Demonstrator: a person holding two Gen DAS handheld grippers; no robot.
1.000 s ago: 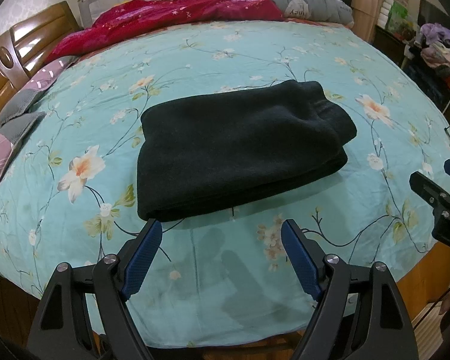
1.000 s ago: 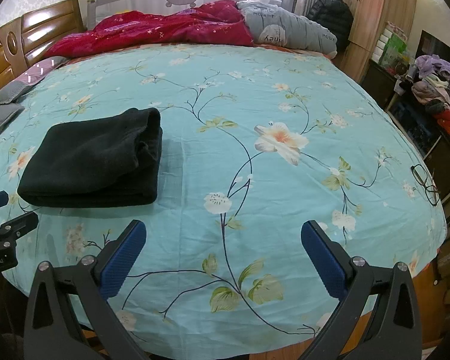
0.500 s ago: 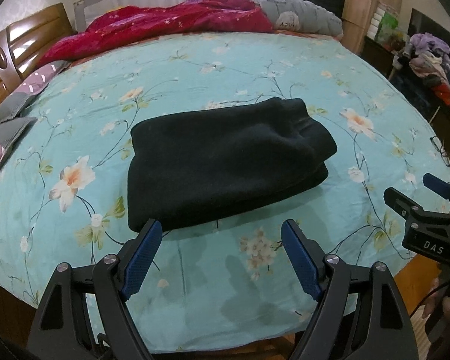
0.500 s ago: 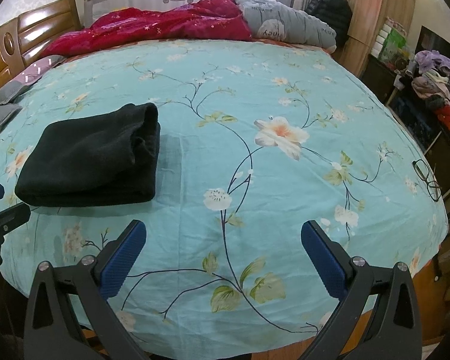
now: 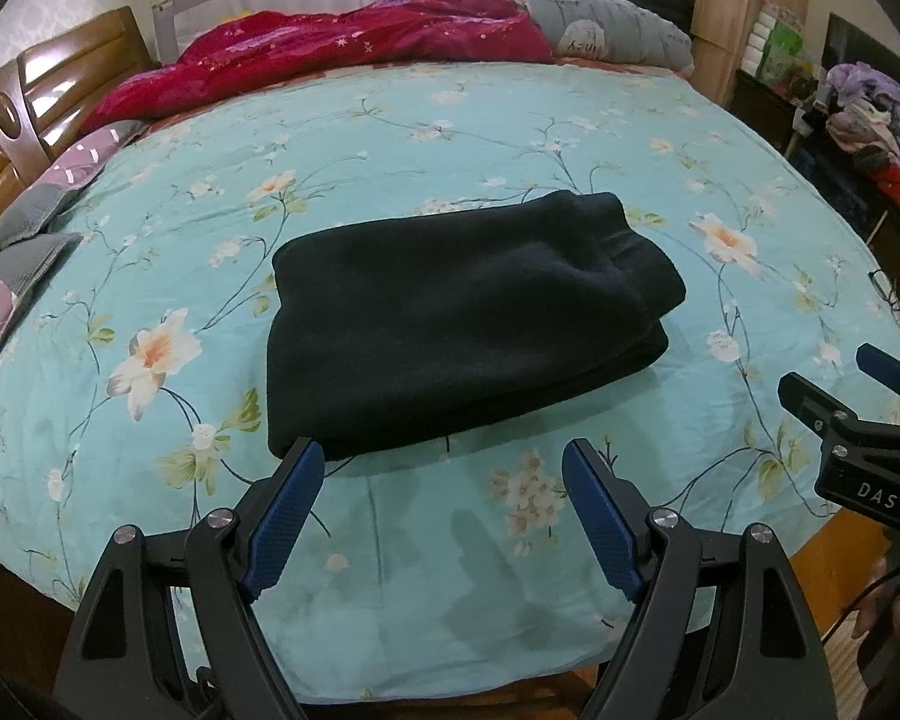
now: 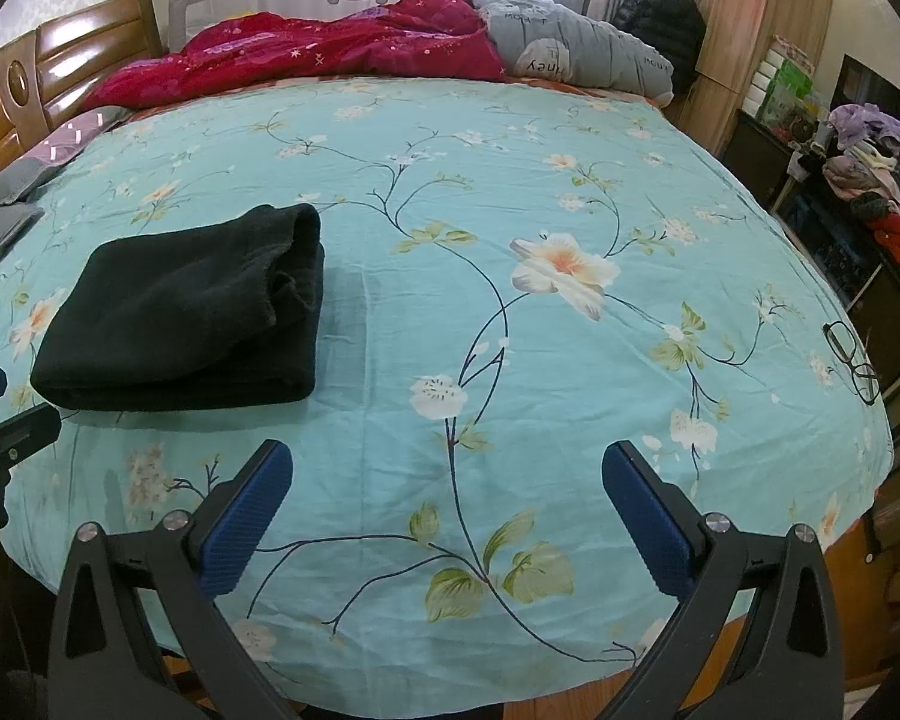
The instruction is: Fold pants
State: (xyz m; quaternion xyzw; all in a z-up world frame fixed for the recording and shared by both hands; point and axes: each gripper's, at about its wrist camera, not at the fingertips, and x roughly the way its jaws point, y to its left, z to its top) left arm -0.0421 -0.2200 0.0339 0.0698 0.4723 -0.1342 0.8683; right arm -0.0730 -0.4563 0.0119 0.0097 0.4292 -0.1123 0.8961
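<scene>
The black pants (image 5: 462, 324) lie folded into a thick rectangular bundle on the bed (image 5: 510, 138), flat on the teal flowered sheet, nearer the bed's near edge than its far one and toward the headboard side. The bundle's thick rolled end faces the open middle of the bed, and several layers show stacked along that end.

The left tool (image 5: 444, 510) hovers just short of the bundle's near edge with its blue pads spread wide and nothing between them; the tip of one pad (image 5: 282, 516) overlaps the bundle's near corner in the left wrist view, though whether it touches the cloth cannot be told. The right tool (image 6: 444, 516) hangs over bare sheet near the bed's near edge, well apart from the pants (image 6: 186, 318), its pads also spread wide and holding nothing. Each tool shows at the edge of the other's view.

A red quilt (image 6: 330, 54) and a grey pillow (image 6: 576, 54) are bunched along the far edge of the bed, against the grey rail. A pair of glasses (image 6: 849, 360) rests on the sheet close to the bed's foot-side edge.
</scene>
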